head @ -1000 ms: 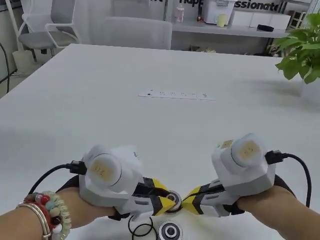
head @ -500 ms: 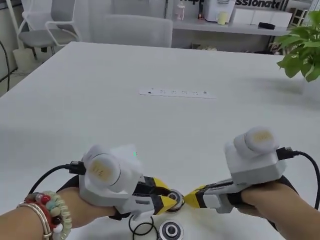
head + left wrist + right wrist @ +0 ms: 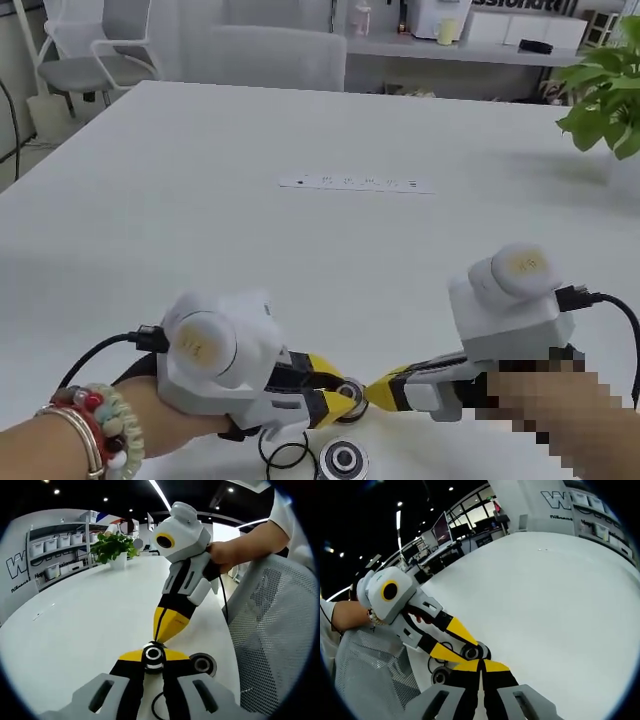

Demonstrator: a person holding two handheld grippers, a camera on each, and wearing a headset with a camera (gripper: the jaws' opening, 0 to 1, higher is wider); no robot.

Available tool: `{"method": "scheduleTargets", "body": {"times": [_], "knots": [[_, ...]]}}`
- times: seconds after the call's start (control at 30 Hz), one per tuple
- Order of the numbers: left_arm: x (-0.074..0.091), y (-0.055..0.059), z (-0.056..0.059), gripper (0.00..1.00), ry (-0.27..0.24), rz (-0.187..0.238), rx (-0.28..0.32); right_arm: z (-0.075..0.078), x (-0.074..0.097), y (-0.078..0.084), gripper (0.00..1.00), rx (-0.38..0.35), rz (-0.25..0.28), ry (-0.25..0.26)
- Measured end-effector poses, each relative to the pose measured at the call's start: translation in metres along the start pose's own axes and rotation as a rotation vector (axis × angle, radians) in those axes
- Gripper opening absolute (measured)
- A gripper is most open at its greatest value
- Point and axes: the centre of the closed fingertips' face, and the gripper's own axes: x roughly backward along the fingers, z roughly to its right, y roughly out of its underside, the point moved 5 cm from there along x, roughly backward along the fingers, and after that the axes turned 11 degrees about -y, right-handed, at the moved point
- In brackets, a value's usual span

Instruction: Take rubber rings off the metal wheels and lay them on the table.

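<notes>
- Left gripper [image 3: 338, 398]: your jaws were clamped on a metal wheel [image 3: 349, 392] at the near edge of the tabletop [image 3: 300, 260]. Whether the wheel rested on the surface could not be made out.
- Right gripper [image 3: 376, 393]: your jaws were pressed together, their tips touching that wheel's rim. Whether they nipped any rubber there was too small to tell.
- Second wheel [image 3: 343, 461]: lay flat on the tabletop, just beside the held one.
- Loose rubber rings [image 3: 284, 456]: black loops on the tabletop next to the second wheel, partly hidden under your left gripper, so their count was unclear.
- Power strip [image 3: 355, 184]: mid-tabletop, well apart.
- Plant [image 3: 605, 95]: far right, cut off.
</notes>
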Motion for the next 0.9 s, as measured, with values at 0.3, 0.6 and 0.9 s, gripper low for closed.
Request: {"method": "scheduleTargets", "body": {"times": [0.3,0.6,0.9], "knots": [[-0.0004,0.0,0.0001,0.09,0.0,0.002,-0.003,-0.001,0.0007,-0.0006,0.0,-0.011,0.007,-0.012],[-0.0005,-0.0001,-0.0001,0.09,0.001,0.002,-0.008,-0.0032,0.0011,-0.0019,0.0,-0.023,0.021,-0.027],[-0.0007,-0.0003,-0.0002,0.09,0.001,0.004,-0.013,-0.0041,0.0011,-0.0028,0.0,-0.006,0.023,-0.034]]}}
